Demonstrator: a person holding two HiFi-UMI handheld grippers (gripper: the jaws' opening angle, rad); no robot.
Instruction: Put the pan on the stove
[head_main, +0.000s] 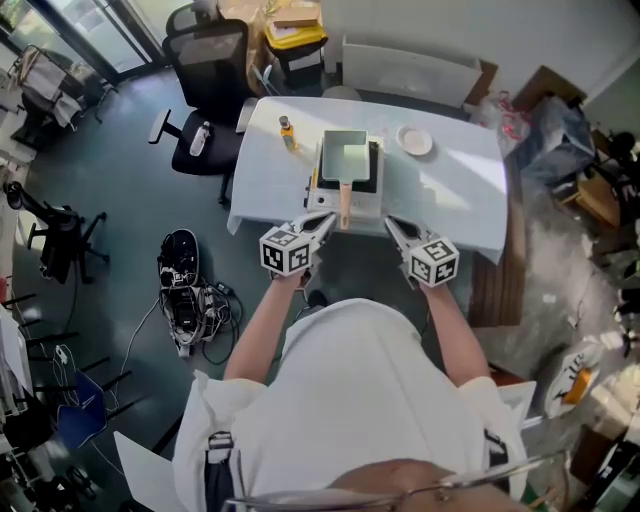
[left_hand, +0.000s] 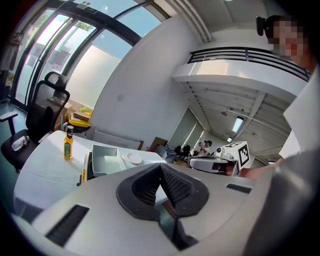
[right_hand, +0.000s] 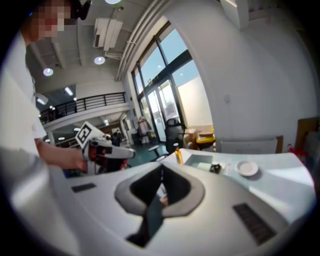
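Left gripper (head_main: 327, 219) and right gripper (head_main: 393, 225): jaws together on both, nothing between them, as each gripper view confirms. Both sit at the near edge of the table (head_main: 460, 235), one on each side of the pan handle (head_main: 345, 207) and clear of it.

The pan (head_main: 346, 158), rectangular and grey-green, rests squarely on the black stove (head_main: 376, 170), with its handle pointing back toward the person. Judgement: the placement looks complete, which would explain why neither gripper holds anything. The handle's position between the two leaves it easy to reach if a correction is needed.

An oil bottle (head_main: 287, 132) stands left of the stove and a small plate (head_main: 414, 140) lies to its right; both are apart from the pan.

Both forearms reach forward from the body. The grippers angle inward and slightly downward, with their marker cubes facing up.
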